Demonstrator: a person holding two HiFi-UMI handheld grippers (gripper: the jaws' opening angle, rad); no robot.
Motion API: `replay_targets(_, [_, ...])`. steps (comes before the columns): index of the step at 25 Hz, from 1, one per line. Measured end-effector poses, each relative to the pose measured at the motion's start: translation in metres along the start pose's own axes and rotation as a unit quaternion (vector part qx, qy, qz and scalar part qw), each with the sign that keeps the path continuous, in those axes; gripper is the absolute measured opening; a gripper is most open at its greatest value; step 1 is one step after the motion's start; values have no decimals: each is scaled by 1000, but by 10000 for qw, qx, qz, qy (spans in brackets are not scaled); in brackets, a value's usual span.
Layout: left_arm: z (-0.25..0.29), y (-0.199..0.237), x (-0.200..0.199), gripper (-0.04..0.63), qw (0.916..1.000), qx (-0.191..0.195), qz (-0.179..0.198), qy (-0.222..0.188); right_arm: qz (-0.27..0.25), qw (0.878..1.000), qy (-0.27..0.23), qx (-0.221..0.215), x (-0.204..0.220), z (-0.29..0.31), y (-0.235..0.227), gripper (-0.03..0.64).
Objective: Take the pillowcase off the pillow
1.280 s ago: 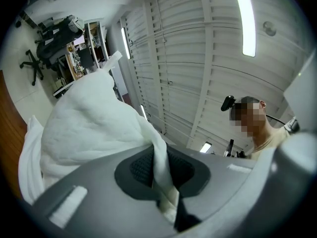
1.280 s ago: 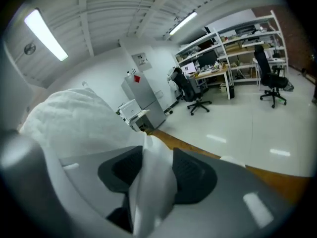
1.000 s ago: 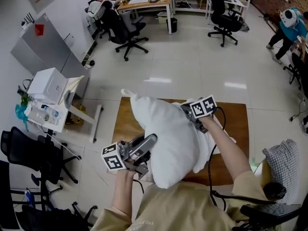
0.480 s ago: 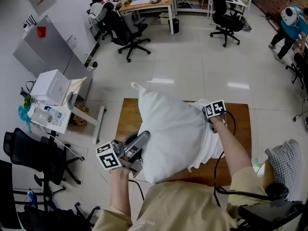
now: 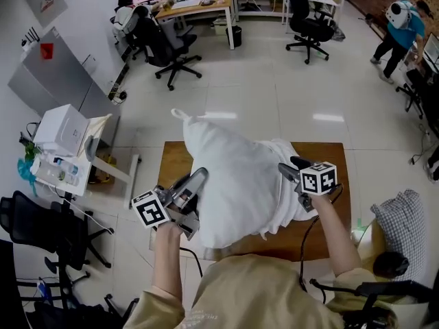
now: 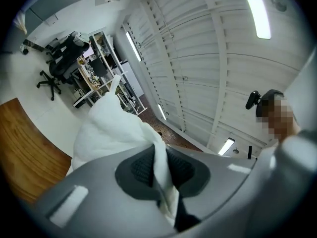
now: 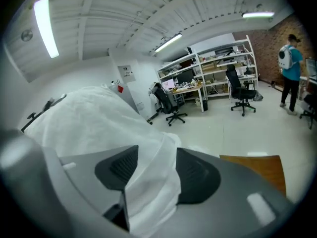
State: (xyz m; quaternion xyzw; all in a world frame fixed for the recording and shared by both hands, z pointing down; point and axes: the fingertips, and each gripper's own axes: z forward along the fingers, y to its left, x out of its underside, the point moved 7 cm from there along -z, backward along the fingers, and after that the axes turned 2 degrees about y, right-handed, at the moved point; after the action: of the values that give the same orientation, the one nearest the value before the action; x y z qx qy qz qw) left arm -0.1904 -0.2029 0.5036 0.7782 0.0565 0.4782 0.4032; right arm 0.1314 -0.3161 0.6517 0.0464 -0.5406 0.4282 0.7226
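Over the brown wooden table (image 5: 173,164), my left gripper (image 5: 197,180) clamps the plump white pillow (image 5: 230,170), whose long axis points upper left. My right gripper (image 5: 287,171) is opening, with the bunched white pillowcase (image 5: 293,192) between its jaws. Open pale tiled floor (image 5: 274,101) lies beyond.

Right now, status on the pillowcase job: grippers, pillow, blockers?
Left gripper shut on pillow edge. Right gripper opening, pillowcase between its jaws. Pillow up over table, pillowcase bunched at right end. No blocker seen.
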Motion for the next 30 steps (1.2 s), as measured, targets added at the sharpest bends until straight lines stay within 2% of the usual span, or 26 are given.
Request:
replay_targets(6, [20,16,-1,28,9984,398,-297,254,415,9989,-94,174,56,-53,29,221])
replay_targets(9, [32,3,-22,28,9957,883,94,248,779,9968,100,148,83,-45,38,221])
replay_targets(11, [31,-2,-33,28,9950,966,163,202,954,9950,295,72,98,-27,47,221])
replay_targets(13, [30,-5,-36,28,9953,956,121,134,910,9942,565,78,113,-10,49,205])
replay_targets(15, [27,-4,-36,28,9964,850,-37,-2,739,9942,705,324,128,-4,38,61])
replay_targets(17, [14,-1,-40,25,9965,695,-365,-290,750,9926,644,707,135,-10,27,14])
replay_targets(19, [-7,-4,-48,23,9936,705,-628,-613,631,9906,572,1068,141,-17,18,11])
replay_targets(22, [-26,-11,-50,20,9854,977,-977,-996,494,9854,639,1501,158,-20,-11,9])
replay_targets(25, [-39,-8,-51,19,9743,1172,-1349,-1374,1037,9812,616,1504,206,-11,-68,9])
replay_targets(27, [-50,-6,-60,18,9757,1091,-1333,-1357,1193,9803,603,1451,226,-4,-84,9])
replay_targets(30, [-51,-7,-57,18,9797,1102,-1239,-1125,889,9840,592,1428,227,2,-82,9])
